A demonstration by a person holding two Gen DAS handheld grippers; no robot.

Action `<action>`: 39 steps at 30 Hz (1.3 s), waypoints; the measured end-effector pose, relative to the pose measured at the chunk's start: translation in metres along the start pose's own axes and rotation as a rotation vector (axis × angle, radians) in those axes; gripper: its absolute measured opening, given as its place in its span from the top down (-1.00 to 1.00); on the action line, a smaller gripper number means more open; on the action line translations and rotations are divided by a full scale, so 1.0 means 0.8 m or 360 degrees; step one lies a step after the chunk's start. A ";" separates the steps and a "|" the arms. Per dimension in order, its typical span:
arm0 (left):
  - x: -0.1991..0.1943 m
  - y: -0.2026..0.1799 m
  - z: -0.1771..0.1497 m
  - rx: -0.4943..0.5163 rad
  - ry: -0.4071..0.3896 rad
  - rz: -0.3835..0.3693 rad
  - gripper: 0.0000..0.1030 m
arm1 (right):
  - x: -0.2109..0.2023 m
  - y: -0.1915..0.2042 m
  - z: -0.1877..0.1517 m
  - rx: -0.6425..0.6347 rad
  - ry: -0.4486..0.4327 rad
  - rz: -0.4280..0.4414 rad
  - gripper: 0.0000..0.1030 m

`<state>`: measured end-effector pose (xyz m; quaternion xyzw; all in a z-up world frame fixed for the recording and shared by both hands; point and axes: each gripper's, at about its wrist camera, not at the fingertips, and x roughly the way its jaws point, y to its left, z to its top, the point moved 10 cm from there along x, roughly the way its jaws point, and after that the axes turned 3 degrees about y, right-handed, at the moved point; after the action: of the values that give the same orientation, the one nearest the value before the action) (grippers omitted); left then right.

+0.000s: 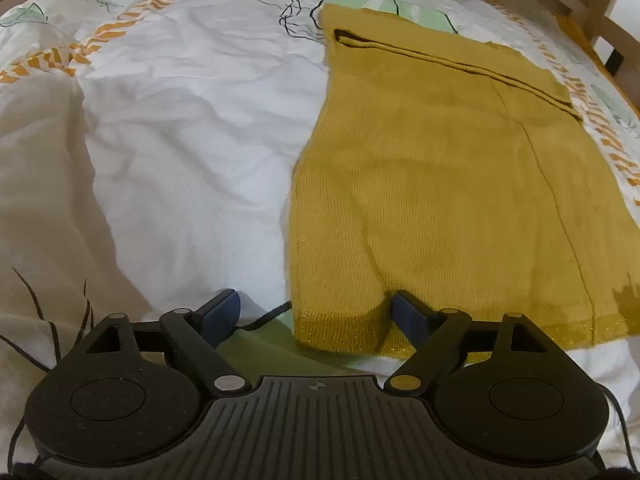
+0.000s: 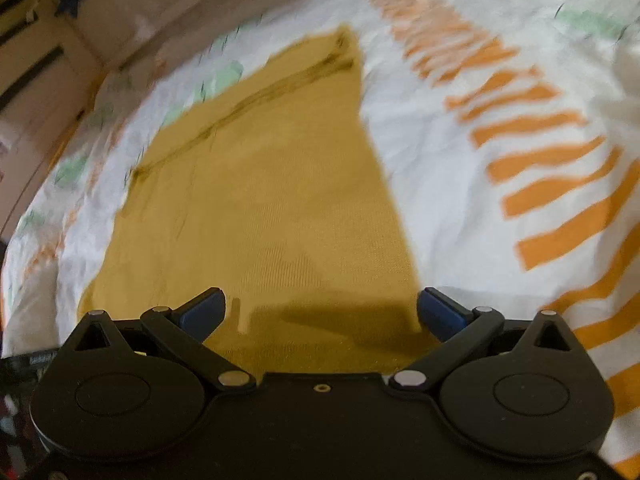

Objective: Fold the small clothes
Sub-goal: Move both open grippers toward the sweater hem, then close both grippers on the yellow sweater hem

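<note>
Nearest in the left wrist view, the left claw (image 1: pixel 316 316) stands wide open with the near left corner of the mustard knit garment (image 1: pixel 448 184) lying between its pads, not pinched. The right claw (image 2: pixel 322 310) is likewise wide open, holding nothing, over the garment's (image 2: pixel 260 184) near right edge. The garment lies flat on the printed bedsheet (image 1: pixel 180 120), seemingly already narrowed, with one band folded across its far end. By my judgement, at least a lengthwise fold from the near hem is left.
</note>
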<state>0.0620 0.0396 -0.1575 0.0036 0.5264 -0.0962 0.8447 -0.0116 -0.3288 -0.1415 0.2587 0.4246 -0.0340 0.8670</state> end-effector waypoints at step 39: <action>-0.007 -0.017 0.022 0.0093 -0.0101 -0.0255 0.81 | 0.013 -0.007 -0.003 0.0065 0.0217 0.0191 0.19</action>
<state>0.0727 0.0256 -0.1431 -0.0169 0.4950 -0.1787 0.8502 -0.0082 -0.3310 -0.1529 0.3030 0.4657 0.0271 0.8310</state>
